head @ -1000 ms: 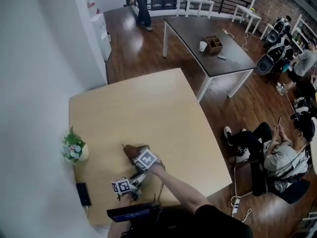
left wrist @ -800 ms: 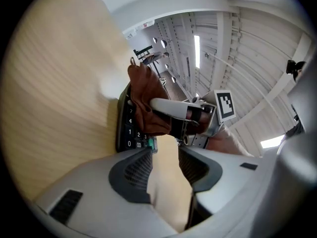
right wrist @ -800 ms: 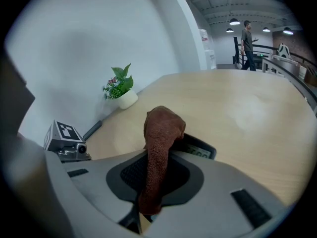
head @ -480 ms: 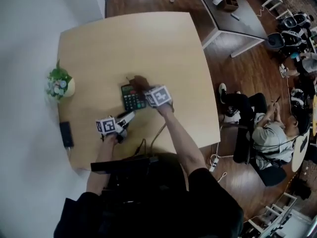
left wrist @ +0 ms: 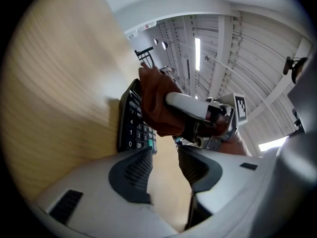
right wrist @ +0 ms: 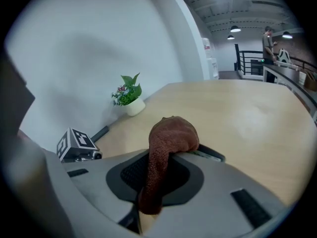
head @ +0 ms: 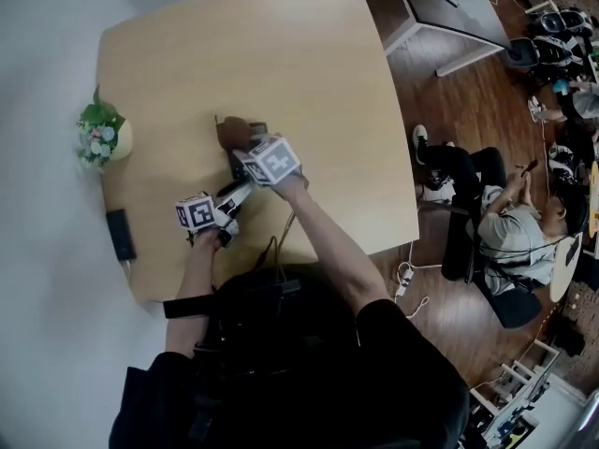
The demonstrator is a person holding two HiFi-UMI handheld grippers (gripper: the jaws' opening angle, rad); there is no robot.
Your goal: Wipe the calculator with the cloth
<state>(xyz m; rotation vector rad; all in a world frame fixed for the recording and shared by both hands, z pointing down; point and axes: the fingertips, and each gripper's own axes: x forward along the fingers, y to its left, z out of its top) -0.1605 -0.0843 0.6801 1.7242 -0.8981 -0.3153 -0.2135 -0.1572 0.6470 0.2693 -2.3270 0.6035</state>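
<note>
Shifted over the calculator (left wrist: 130,125) since the earlier frame, the right claw (right wrist: 163,172) grips the cloth (right wrist: 171,138) above its keys, the left claw (left wrist: 166,155) stands released beside its near edge on the counter (head: 309,82); wiping appears under way, unfinished.

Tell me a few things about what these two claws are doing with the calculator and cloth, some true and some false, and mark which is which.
1. The right claw grips a brown cloth. True.
2. The left claw is clamped on the calculator. False: its jaws stand apart with bare table showing between them, and the calculator lies just beyond.
3. A small potted plant stands at the table's edge. True.
4. The calculator lies on the floor. False: it lies on the table, partly under the cloth.
</note>
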